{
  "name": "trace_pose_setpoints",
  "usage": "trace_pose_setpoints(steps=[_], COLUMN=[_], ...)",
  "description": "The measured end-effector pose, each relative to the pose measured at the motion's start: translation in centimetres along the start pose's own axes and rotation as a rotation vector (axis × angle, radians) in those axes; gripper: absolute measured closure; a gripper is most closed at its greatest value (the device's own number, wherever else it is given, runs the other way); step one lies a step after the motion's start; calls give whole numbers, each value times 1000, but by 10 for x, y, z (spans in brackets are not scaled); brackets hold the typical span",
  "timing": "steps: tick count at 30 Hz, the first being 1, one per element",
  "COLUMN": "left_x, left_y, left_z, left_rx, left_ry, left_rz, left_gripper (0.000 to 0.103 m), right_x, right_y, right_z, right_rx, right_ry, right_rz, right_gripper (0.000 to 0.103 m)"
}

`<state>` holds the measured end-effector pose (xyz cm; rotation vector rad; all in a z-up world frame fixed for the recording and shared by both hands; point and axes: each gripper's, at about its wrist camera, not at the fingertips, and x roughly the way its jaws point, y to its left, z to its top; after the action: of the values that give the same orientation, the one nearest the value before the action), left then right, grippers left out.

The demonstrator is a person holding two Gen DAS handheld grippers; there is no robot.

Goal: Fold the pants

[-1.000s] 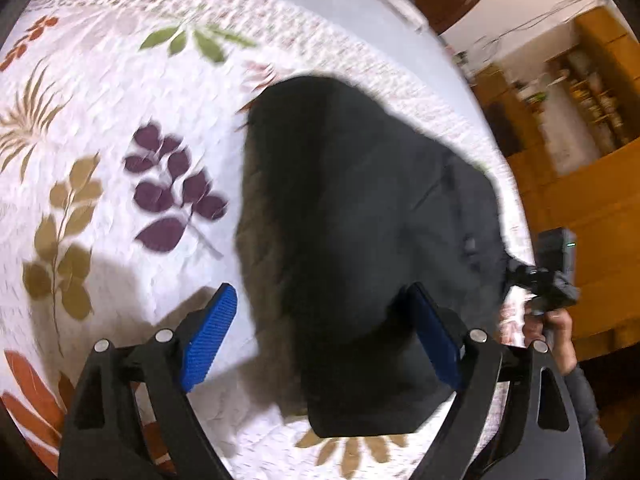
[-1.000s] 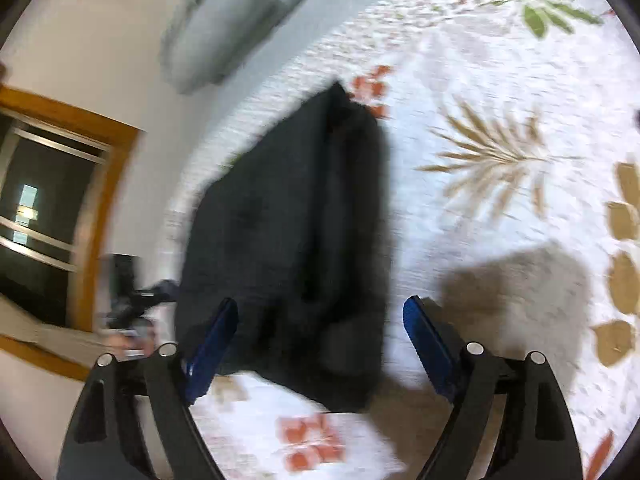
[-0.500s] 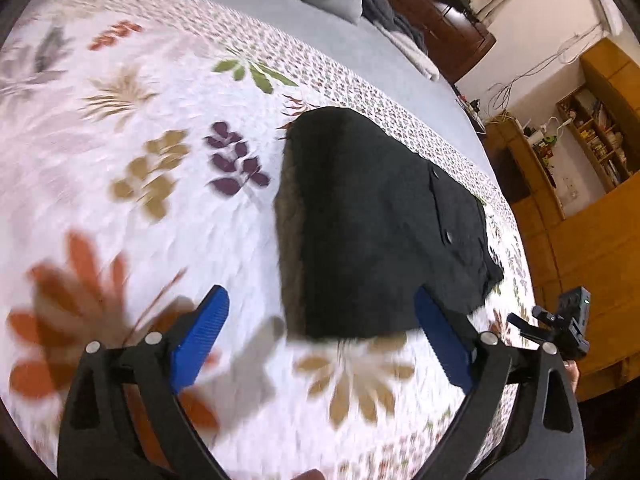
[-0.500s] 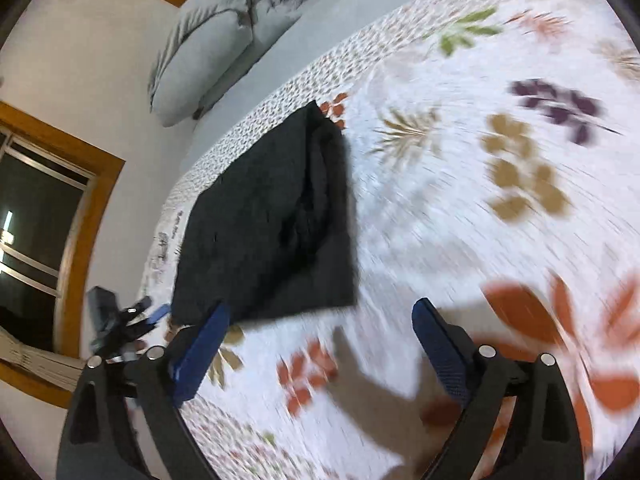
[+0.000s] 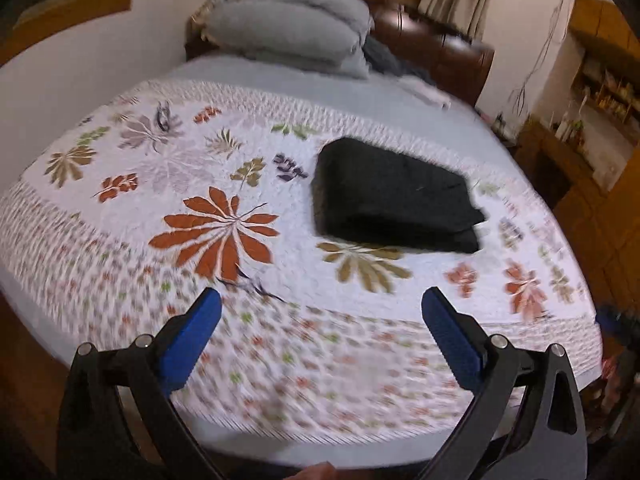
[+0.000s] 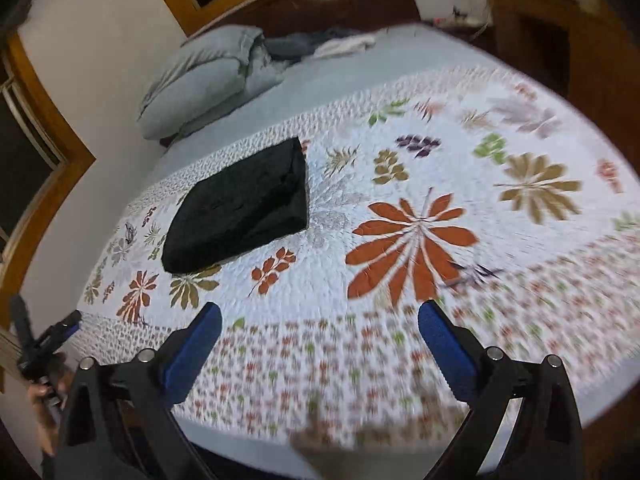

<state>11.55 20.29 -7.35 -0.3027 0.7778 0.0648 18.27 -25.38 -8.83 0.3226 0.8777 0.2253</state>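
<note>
The black pants (image 5: 394, 196) lie folded into a compact rectangle on the floral bedspread (image 5: 224, 232). They also show in the right wrist view (image 6: 244, 208), toward the bed's left side. My left gripper (image 5: 320, 320) is open and empty, well back from the pants, over the bed's near edge. My right gripper (image 6: 318, 328) is open and empty, also over the near edge and apart from the pants. The left gripper shows in the right wrist view at the lower left (image 6: 44, 348), held in a hand.
Grey pillows (image 5: 288, 40) and loose clothes (image 6: 320, 46) lie at the head of the bed. A dark wooden headboard (image 5: 440, 56) stands behind them. Wooden shelves (image 5: 600, 92) are on the right, and a wood-framed window (image 6: 36, 152) on the left wall.
Both grippers have pulled back and up from the pants to the bed's near edge. The pants now lie flat and folded, farther away in both views. Both stayed open.
</note>
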Motion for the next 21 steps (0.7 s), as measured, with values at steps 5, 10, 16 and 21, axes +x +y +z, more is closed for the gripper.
trace_pose_setpoints(steps=[5, 10, 16, 21], left_x=[-68, -125, -182, -214], left_y=[-50, -82, -114, -128], left_z=[-29, -49, -71, -86], left_rx=[58, 103, 150, 162], left_ry=[-74, -100, -164, -209], left_rz=[15, 31, 85, 110], left_gripper=[3, 3, 3, 3], right_x=[-62, -110, -159, -189], right_y=[30, 58, 93, 122], right_z=[-44, -79, -97, -104], right_rx=[-85, -145, -228, -288], right_ry=[-55, -103, -159, -162], right_rz=[1, -23, -12, 10], right_gripper=[4, 4, 4, 4])
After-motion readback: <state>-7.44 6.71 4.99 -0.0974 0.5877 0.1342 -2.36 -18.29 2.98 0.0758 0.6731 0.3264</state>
